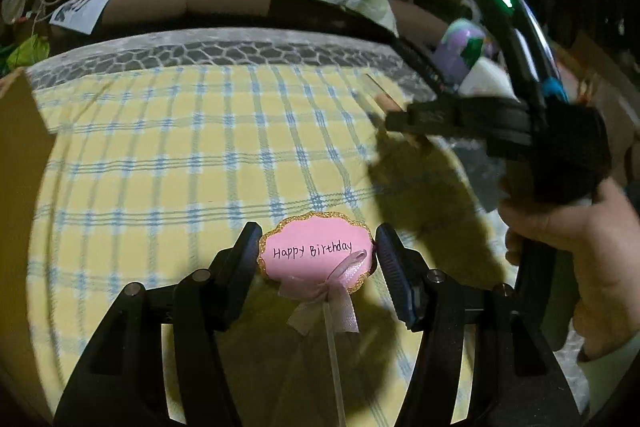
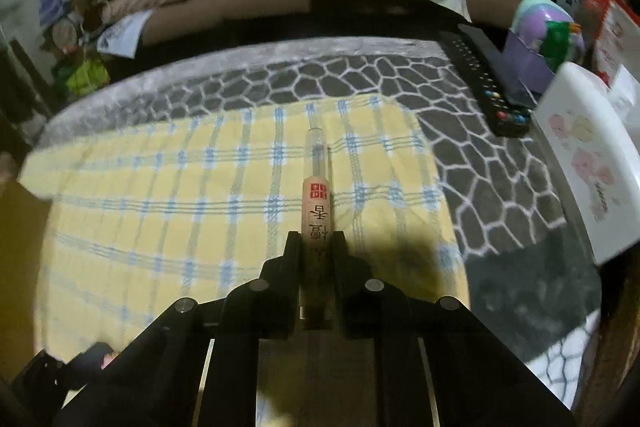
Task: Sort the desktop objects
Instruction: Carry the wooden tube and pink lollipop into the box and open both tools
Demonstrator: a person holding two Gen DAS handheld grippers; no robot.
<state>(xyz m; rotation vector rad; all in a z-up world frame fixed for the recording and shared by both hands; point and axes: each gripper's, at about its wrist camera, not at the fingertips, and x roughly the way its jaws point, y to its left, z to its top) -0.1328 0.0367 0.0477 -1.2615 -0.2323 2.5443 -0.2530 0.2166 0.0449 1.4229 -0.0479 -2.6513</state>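
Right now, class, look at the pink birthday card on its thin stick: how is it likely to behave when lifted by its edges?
The birthday card looks like thin paper, so it is probably very light and may bow between the left fingers. Its stick is slim and clear, likely bendy, so it may dangle or swing. The ribbon bow looks soft and should simply flop.

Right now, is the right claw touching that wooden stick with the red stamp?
Touching. The right wrist view shows the right claw shut on the wooden stick, both fingers pressed against its sides.
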